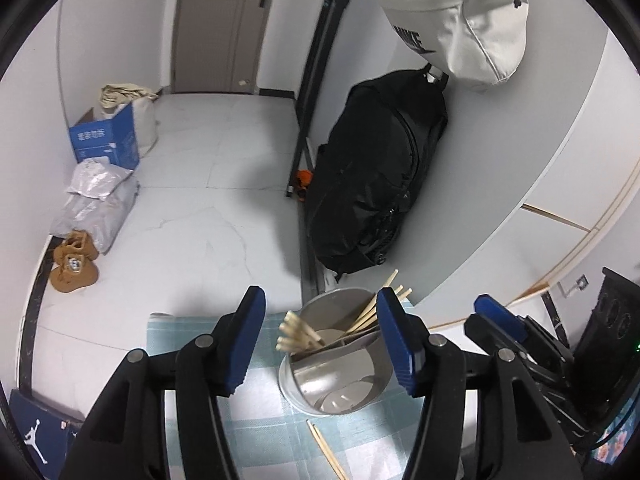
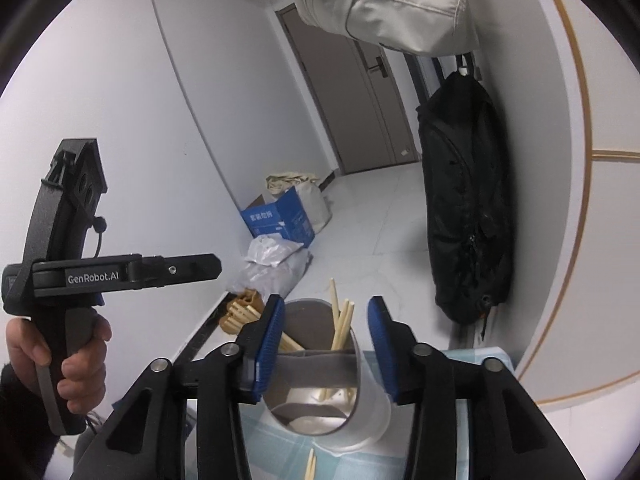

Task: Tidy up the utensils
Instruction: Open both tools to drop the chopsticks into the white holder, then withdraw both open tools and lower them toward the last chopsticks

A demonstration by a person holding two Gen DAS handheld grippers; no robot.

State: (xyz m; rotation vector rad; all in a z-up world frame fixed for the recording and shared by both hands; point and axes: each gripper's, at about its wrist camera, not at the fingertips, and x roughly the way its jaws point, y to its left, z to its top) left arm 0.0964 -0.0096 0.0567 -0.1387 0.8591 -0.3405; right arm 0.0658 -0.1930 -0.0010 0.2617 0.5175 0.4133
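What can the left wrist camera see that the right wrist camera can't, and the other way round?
Only the left view shows the brown shoes and the right gripper from the side. Only the right view shows a hand holding the left gripper's handle. Both show the metal holder with chopsticks in it, loose chopsticks on the checked cloth, the blue box and the black bag.

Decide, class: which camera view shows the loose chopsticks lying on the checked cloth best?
The left wrist view: the loose chopsticks lie in plain sight on the checked cloth, in front of the metal holder. The right wrist view shows only their tips at its bottom edge.
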